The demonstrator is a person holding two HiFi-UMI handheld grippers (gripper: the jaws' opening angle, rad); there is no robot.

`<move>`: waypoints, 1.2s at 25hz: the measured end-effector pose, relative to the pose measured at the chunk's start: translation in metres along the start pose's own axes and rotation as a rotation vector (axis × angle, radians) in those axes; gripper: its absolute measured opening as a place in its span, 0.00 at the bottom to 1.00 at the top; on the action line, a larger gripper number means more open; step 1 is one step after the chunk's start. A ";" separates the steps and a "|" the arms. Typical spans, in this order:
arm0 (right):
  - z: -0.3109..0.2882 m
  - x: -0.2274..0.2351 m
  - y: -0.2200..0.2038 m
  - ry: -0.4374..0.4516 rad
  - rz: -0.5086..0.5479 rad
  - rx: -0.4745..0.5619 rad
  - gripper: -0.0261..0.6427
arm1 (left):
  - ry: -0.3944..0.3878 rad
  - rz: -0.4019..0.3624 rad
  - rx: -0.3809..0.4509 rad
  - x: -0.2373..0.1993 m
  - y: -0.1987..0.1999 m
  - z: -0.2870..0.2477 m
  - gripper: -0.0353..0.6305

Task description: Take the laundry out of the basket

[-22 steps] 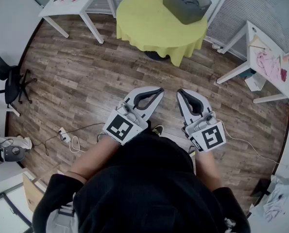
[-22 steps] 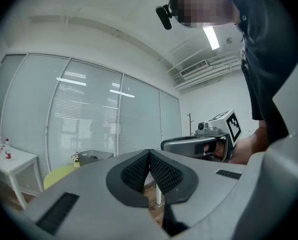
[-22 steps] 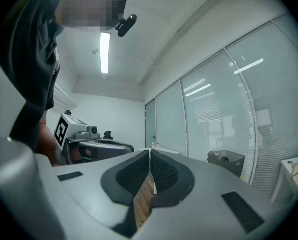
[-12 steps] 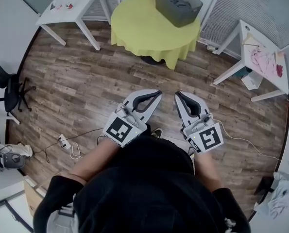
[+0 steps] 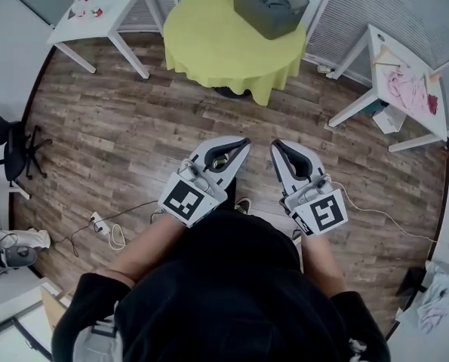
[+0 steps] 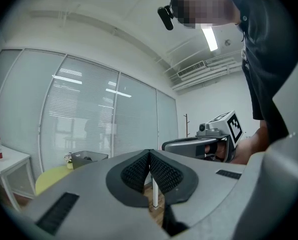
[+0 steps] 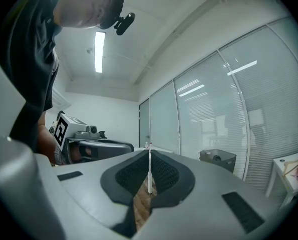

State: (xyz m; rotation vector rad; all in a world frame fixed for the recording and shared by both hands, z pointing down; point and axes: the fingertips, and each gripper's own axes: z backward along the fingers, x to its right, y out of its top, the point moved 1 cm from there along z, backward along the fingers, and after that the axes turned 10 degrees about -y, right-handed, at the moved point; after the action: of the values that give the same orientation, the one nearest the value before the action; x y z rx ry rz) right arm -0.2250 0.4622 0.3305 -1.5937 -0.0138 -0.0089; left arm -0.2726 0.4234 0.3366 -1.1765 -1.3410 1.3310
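Observation:
A grey laundry basket (image 5: 269, 6) with dark clothes in it stands on a round table under a yellow-green cloth (image 5: 228, 40), far ahead in the head view. The basket (image 6: 88, 159) also shows small in the left gripper view and the basket (image 7: 217, 160) again in the right gripper view. My left gripper (image 5: 239, 143) and right gripper (image 5: 278, 146) are held side by side close to the person's body, well short of the table. Both are shut with nothing between the jaws. The left gripper (image 6: 149, 155) and right gripper (image 7: 149, 153) show their tips pressed together.
A white side table (image 5: 107, 13) stands at the back left and another white table (image 5: 405, 89) with pink cloth on it at the right. A black office chair (image 5: 13, 145) is at the left. Cables (image 5: 111, 225) lie on the wood floor. More cloth (image 5: 435, 300) lies at the lower right.
The view has shifted toward the round table as the person steps forward; the table and basket sit higher and more left in frame. Both grippers stay shut and level.

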 end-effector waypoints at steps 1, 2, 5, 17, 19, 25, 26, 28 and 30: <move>-0.005 0.004 -0.001 0.000 0.002 -0.004 0.08 | -0.004 0.000 0.001 -0.006 -0.001 -0.003 0.07; -0.010 0.007 -0.002 -0.002 0.006 -0.010 0.08 | -0.009 0.000 0.002 -0.011 -0.001 -0.007 0.07; -0.028 0.019 -0.003 -0.009 0.016 -0.024 0.08 | -0.022 0.003 -0.001 -0.031 -0.003 -0.017 0.07; -0.136 0.075 0.006 -0.019 0.055 -0.054 0.08 | -0.044 -0.011 0.021 -0.148 0.006 -0.061 0.07; -0.154 0.083 0.006 -0.020 0.058 -0.059 0.08 | -0.050 -0.013 0.023 -0.166 0.008 -0.068 0.07; -0.203 0.100 0.006 -0.026 0.070 -0.079 0.08 | -0.065 -0.007 0.034 -0.217 0.011 -0.080 0.07; -0.211 0.102 0.005 -0.026 0.070 -0.084 0.08 | -0.067 -0.003 0.033 -0.225 0.010 -0.081 0.07; -0.225 0.106 0.004 -0.027 0.070 -0.091 0.08 | -0.074 0.004 0.033 -0.239 0.009 -0.084 0.07; -0.237 0.106 0.003 -0.027 0.072 -0.097 0.08 | -0.083 0.009 0.035 -0.251 0.008 -0.085 0.07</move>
State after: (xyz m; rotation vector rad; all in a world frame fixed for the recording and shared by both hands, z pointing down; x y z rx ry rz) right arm -0.1181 0.2254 0.3349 -1.6901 0.0232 0.0685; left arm -0.1483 0.1896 0.3393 -1.1151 -1.3671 1.4179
